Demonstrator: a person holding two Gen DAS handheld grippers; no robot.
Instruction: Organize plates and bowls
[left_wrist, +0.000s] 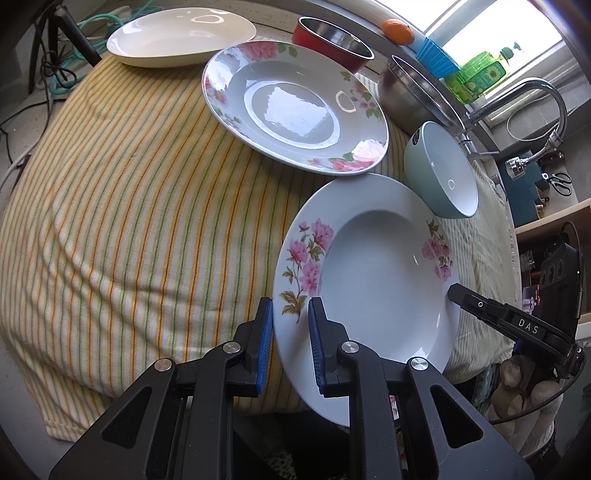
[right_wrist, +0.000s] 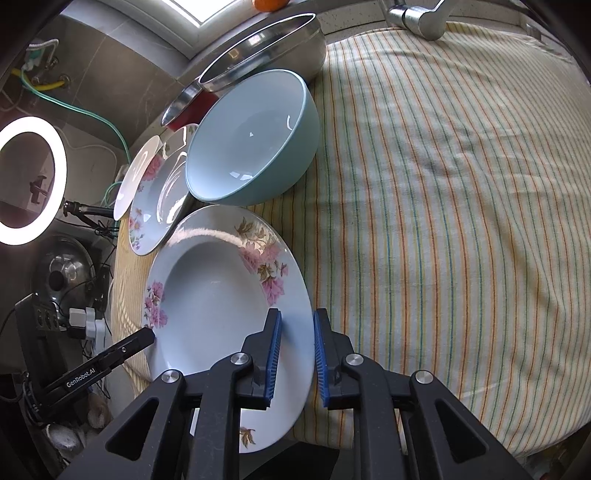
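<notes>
A glazed floral soup plate lies on the striped cloth of the tabletop. The left hand-held gripper and right hand-held gripper straddle opposite rims, jaws parted, seemingly not yet clamped. It looks stiff, slick, breakable and fairly heavy; the broad rim is the place to grip. A blue bowl sits just beyond.

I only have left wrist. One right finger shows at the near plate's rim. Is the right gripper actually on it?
Observer: The right gripper straddles the plate rim, one pad on each side, jaws not closed on it.
Operator: Anything past the table edge beyond the plates?
Observer: A lit ring light stands there.
Operator: Below it?
Observer: A steel lid.
</notes>
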